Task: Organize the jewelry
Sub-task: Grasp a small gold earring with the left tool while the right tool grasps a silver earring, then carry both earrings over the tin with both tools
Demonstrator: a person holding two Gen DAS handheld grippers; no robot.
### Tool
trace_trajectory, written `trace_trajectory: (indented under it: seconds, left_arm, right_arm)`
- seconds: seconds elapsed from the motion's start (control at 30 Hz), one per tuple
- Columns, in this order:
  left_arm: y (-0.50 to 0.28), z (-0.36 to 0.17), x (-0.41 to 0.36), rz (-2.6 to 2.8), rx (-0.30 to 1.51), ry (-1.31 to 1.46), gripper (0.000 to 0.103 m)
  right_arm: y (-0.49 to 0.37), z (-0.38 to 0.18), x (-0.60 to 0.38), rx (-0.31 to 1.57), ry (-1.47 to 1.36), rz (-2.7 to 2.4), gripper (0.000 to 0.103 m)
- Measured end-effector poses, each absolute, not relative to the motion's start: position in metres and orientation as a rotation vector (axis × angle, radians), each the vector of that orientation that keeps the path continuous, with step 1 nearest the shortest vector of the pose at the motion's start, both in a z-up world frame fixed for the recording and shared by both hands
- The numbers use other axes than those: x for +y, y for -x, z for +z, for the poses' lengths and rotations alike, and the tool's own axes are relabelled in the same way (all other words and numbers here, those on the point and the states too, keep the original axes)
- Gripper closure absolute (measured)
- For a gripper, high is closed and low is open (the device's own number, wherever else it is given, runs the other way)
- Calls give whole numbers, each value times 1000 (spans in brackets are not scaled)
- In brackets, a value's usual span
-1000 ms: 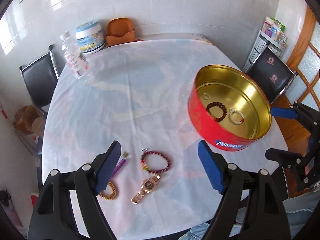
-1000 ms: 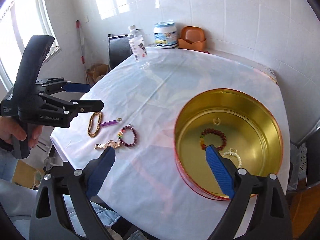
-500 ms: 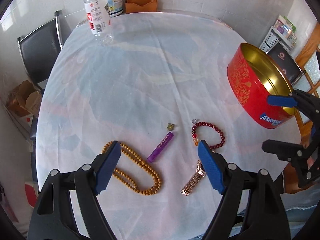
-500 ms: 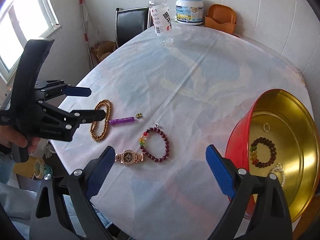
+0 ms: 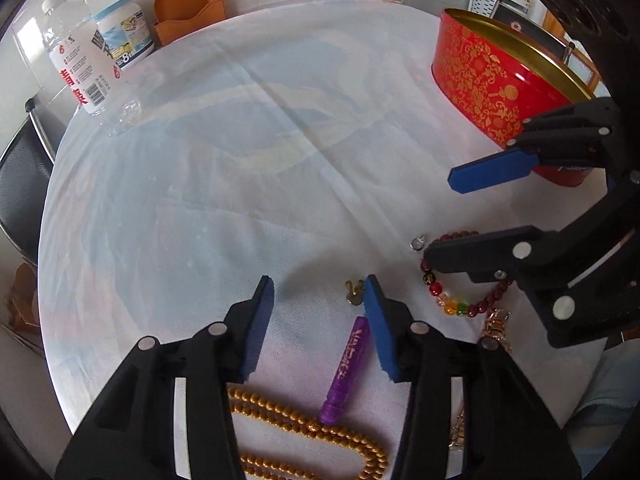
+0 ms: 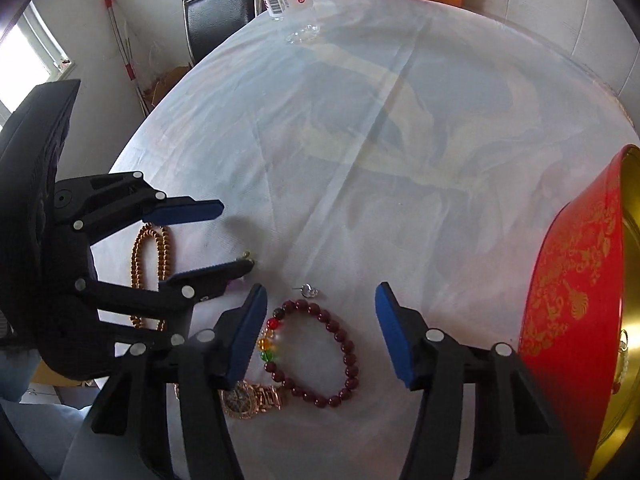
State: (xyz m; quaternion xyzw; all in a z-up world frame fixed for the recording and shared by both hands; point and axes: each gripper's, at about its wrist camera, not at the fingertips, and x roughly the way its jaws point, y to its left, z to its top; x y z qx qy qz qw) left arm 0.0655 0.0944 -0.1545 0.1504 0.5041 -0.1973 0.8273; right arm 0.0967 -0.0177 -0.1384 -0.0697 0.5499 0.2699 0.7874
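Note:
My left gripper (image 5: pixel 318 280) hangs low over the white tablecloth with its jaws closing. A purple tube (image 5: pixel 348 364) lies between them, close to the right pad, untouched. A small gold charm (image 5: pixel 354 292) sits at that pad's tip, and a gold bead necklace (image 5: pixel 312 432) lies under the fingers. My right gripper (image 6: pixel 320 292) is also closing, astride a dark red bead bracelet (image 6: pixel 320 352) without pressing on it. A gold watch (image 6: pixel 252 396) lies under its left finger, and a silver stud (image 6: pixel 308 290) lies just beyond the bracelet. The red tin (image 6: pixel 572 308) stands to the right.
At the table's far side stand a water bottle (image 5: pixel 80 68), a white tub (image 5: pixel 128 40) and an orange holder (image 5: pixel 188 8). A black chair (image 5: pixel 20 184) sits past the left edge. The two grippers hang close side by side.
Both grippers have come down toward the jewelry and their jaws have narrowed. The red tin has slid toward the right edge of both views.

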Motion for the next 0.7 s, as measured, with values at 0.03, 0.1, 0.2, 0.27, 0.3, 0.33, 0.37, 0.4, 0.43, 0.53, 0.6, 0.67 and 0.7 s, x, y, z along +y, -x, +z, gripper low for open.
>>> trace_trajectory:
  seconds: [0.03, 0.1, 0.2, 0.27, 0.3, 0.33, 0.37, 0.4, 0.43, 0.53, 0.6, 0.67, 0.7]
  left_arm:
    - [-64, -154, 94, -430, 1060, -331, 56]
    - [-62, -155, 94, -442, 1050, -344, 56]
    - [-61, -156, 95, -448, 1038, -337, 56]
    - [-61, -156, 95, -451, 1037, -332, 56]
    - [-61, -156, 94, -455, 1035, -334, 56]
    - [-62, -157, 94, -473, 1039, -328, 63]
    - [-61, -156, 94, -493, 1044, -316, 73]
    - [-59, -155, 93, -499, 1043, -319, 82]
    - [-58, -155, 92, -509, 1042, -321, 86]
    - [-59, -152, 97, -511, 1055, -282, 95]
    - [-61, -142, 106, -502, 1046, -220, 95]
    - [-61, -130, 115, -485, 1035, -171, 95]
    - [-59, -123, 117, -475, 1027, -166, 95]
  right_arm:
    - [-97, -140, -14, 1183, 158, 585, 54]
    - [-96, -143, -7, 1188, 194, 582, 64]
    - [-96, -150, -1, 1190, 210, 568, 65]
    - [-94, -151, 0, 1181, 206, 563, 67]
    - [-93, -152, 1, 1178, 214, 555, 76]
    - [-91, -152, 2, 1176, 224, 558, 84]
    - [-88, -153, 4, 1176, 236, 566, 86]
    - [-85, -153, 6, 1176, 248, 574, 92]
    - [-83, -153, 8, 1179, 257, 586, 99]
    - [-81, -151, 7, 1176, 231, 579, 99]
    - [-79, -142, 2, 1156, 185, 575, 100]
    - [-75, -127, -3, 1123, 168, 585, 100]
    - [-73, -118, -5, 1101, 167, 589, 100]
